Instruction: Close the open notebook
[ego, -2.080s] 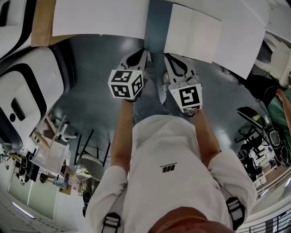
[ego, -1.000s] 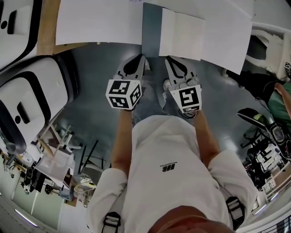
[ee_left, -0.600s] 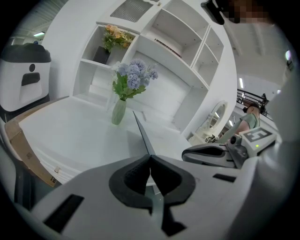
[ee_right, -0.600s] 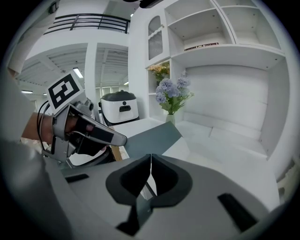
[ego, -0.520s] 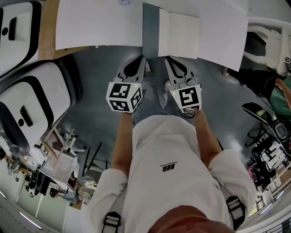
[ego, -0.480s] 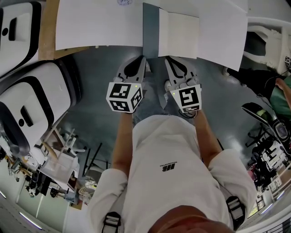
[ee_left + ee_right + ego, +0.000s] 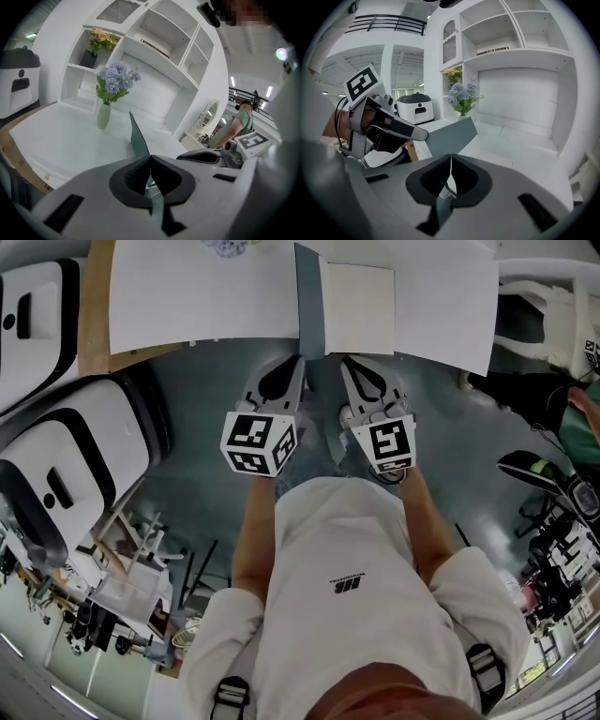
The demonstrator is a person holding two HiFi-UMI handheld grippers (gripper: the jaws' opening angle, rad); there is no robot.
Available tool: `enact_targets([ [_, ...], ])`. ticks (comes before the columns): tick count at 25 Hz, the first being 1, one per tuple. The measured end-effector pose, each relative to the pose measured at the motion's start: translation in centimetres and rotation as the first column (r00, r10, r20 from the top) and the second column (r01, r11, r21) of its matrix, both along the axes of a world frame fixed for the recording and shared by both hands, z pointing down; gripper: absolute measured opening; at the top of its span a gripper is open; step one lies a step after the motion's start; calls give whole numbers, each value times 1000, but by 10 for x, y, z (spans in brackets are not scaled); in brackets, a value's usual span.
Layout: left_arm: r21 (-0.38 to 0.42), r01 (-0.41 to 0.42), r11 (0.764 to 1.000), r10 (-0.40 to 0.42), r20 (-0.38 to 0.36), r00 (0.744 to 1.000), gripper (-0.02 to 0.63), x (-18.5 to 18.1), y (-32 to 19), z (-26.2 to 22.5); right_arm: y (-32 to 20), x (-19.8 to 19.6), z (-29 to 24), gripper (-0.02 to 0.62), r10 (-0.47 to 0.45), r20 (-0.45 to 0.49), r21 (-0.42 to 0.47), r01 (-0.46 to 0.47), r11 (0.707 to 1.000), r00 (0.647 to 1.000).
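Observation:
The open notebook lies on the white table [image 7: 197,292]. Its grey cover [image 7: 308,296] stands raised, and a white page [image 7: 356,296] lies flat to its right. My left gripper [image 7: 297,360] and right gripper [image 7: 346,361] hover side by side before the table's near edge, short of the notebook. Both are shut with nothing between the jaws. In the left gripper view the cover [image 7: 139,136] rises just beyond the shut left gripper [image 7: 149,161]. In the right gripper view the cover [image 7: 451,136] slants up past the shut right gripper [image 7: 450,163].
A glass vase of pale blue flowers [image 7: 105,108] stands on the table left of the notebook, before white wall shelves [image 7: 154,42]. A white and black machine [image 7: 66,456] sits at the left. A person in green [image 7: 583,423] is at the far right.
The table and notebook have drawn nearer and squared up in the head view. Both grippers stay shut and side by side in front of the body.

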State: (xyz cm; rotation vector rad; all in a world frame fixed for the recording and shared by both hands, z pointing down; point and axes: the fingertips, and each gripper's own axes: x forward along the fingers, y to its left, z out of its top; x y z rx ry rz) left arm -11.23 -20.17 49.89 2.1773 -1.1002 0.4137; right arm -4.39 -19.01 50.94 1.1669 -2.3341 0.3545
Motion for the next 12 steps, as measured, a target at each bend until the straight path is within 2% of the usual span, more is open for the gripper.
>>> enact_targets([
  [12, 19, -109, 994, 109, -14, 994, 0, 48, 3, -9, 8, 40, -2, -3, 94, 0, -1, -94, 996, 996],
])
